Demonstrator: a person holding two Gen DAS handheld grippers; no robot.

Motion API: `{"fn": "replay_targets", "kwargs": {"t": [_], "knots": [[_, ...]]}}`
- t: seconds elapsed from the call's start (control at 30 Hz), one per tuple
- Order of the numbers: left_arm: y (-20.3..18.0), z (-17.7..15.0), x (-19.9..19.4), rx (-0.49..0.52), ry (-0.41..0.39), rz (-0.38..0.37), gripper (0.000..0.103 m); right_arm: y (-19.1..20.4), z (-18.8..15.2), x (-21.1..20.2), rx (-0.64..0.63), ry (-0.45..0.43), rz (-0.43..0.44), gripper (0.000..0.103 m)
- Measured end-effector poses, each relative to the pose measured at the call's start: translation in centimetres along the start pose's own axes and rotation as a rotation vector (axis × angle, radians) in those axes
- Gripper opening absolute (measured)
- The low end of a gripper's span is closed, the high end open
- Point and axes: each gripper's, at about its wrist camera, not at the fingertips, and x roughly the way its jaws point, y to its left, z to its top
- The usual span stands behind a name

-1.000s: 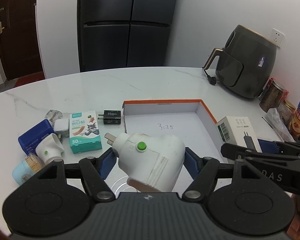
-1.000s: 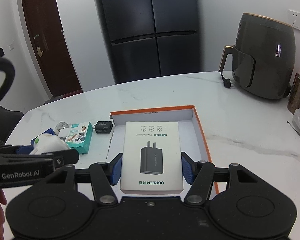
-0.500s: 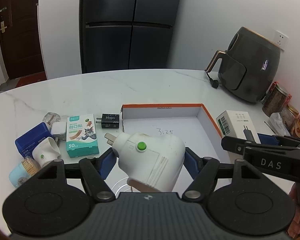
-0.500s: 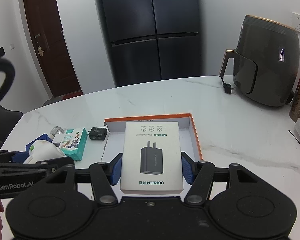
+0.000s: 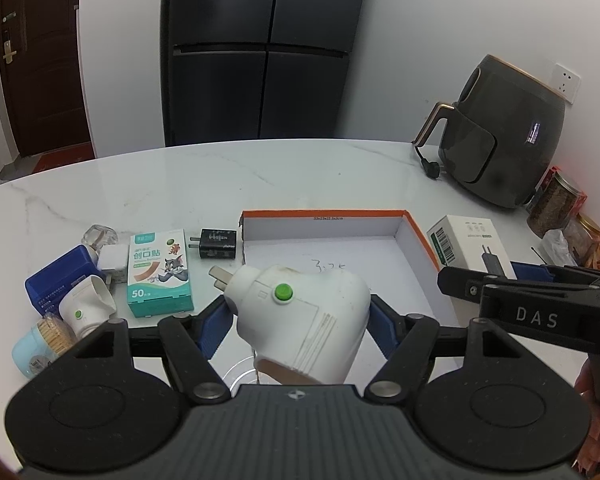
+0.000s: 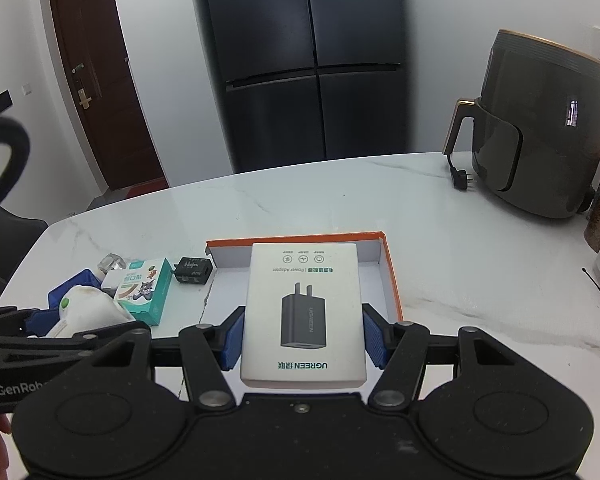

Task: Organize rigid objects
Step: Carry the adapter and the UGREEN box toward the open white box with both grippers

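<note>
left gripper (image 5: 300, 320) clamps white plug-in device (image 5: 300, 320), right gripper (image 6: 303, 336) clamps adapter box (image 6: 303, 312), both poised over orange tray (image 5: 418, 236) for stowing.

White plug device (image 5: 300, 320) with green button between left claw's (image 5: 300, 326) blue pads. White box (image 6: 303, 314), black charger print, in right claw (image 6: 303, 336). Beyond: orange-rimmed white tray (image 5: 324, 214), white grey-veined counter (image 5: 204, 184), teal plaster box (image 5: 158, 272).
</note>
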Motion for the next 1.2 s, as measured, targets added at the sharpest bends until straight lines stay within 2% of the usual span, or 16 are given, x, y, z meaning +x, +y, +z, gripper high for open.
{"fn": "replay_targets", "kwargs": {"t": [1.2], "knots": [[-1.1,1.6,0.0,0.019,-0.039,0.007,0.073,-0.1,1.4,-0.5,-0.007,-0.022,0.013,0.071]]}}
